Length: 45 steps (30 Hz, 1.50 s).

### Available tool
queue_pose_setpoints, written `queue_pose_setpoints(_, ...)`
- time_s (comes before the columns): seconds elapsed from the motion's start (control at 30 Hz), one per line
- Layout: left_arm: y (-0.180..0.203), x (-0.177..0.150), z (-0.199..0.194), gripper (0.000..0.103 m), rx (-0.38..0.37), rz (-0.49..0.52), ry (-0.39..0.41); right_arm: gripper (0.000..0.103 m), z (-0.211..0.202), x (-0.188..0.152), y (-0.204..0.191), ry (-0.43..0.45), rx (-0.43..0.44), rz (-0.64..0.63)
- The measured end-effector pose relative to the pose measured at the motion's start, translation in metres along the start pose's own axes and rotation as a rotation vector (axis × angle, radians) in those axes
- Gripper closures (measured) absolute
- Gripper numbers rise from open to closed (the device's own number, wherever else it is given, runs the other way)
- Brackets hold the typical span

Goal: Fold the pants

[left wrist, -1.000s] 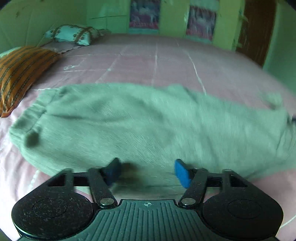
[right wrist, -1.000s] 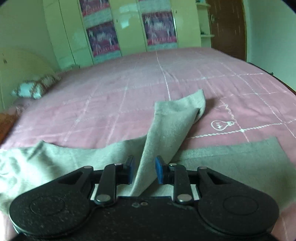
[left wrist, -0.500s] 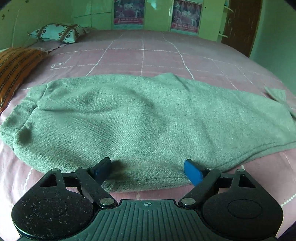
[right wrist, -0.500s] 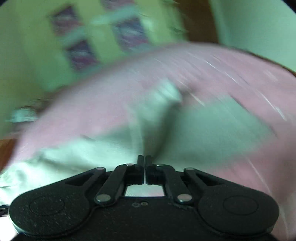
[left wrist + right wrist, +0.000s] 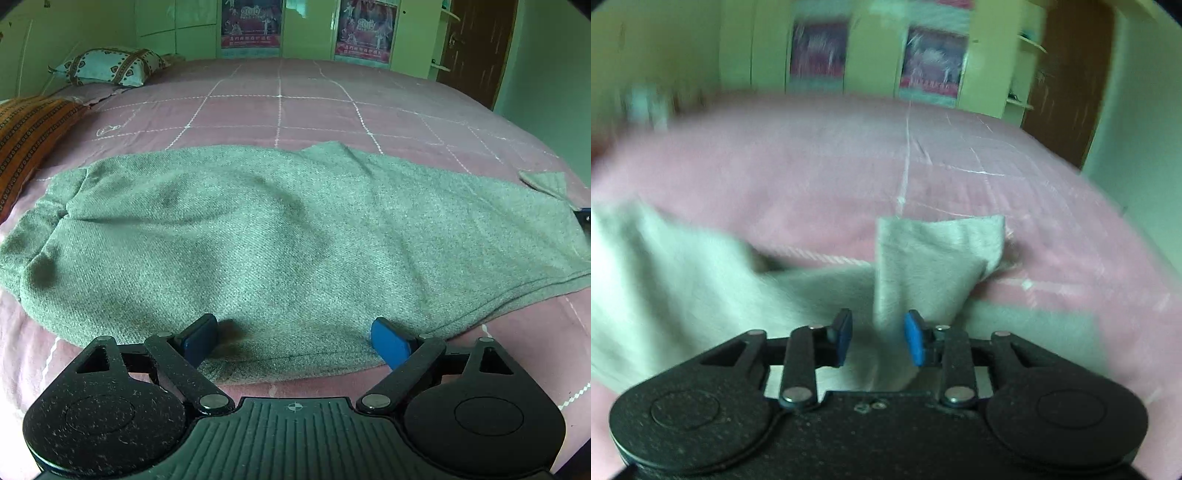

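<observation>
Bed: pink quilted cover with white stitched grid.
Pants: grey-green knit, spread flat across the bed's near half; left view alone shows the full length.
Pillows: striped orange one and patterned white one — left view only.
Raised fold: right view only, blurred.
Posters: "2010" legible, remainder unreadable.
Left tongs: wide apart, straddling the near hem.
Right tongs: apart — cloth between them, unclamped.

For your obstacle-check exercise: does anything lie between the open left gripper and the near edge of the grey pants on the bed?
Nothing visible does. The left gripper is open, its fingertips already straddling the near hem of the pants, which lie on the pink bedspread.
</observation>
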<state>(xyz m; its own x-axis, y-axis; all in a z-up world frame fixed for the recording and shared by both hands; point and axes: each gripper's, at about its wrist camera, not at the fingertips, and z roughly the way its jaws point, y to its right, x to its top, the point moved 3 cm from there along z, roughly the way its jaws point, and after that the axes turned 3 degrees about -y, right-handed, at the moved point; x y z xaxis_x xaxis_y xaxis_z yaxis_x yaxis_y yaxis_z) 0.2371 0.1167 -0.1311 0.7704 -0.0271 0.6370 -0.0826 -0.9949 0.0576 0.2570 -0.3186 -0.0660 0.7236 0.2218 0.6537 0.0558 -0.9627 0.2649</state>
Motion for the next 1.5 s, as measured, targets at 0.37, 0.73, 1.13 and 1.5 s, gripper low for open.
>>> queue_pose_setpoints(0.37,-0.002,-0.003,-0.001,0.013,-0.014,0.013,0.01,0.102,-0.032,-0.128,0.122,-0.057,0.07,0.821)
queue_pose_setpoints(0.73,0.001,-0.004,-0.003,0.013,-0.01,0.01,0.011,0.072,-0.023,-0.124,0.165,0.084,0.209,1.031)
queue_pose_setpoints(1.13,-0.001,-0.002,-0.003,0.013,-0.016,0.007,-0.002,0.103,-0.048,-0.111,0.176,0.199,0.282,1.033)
queue_pose_setpoints(1.5,-0.003,-0.004,-0.002,0.012,-0.021,0.017,-0.001,0.084,-0.034,-0.179,0.19,0.129,0.321,1.247)
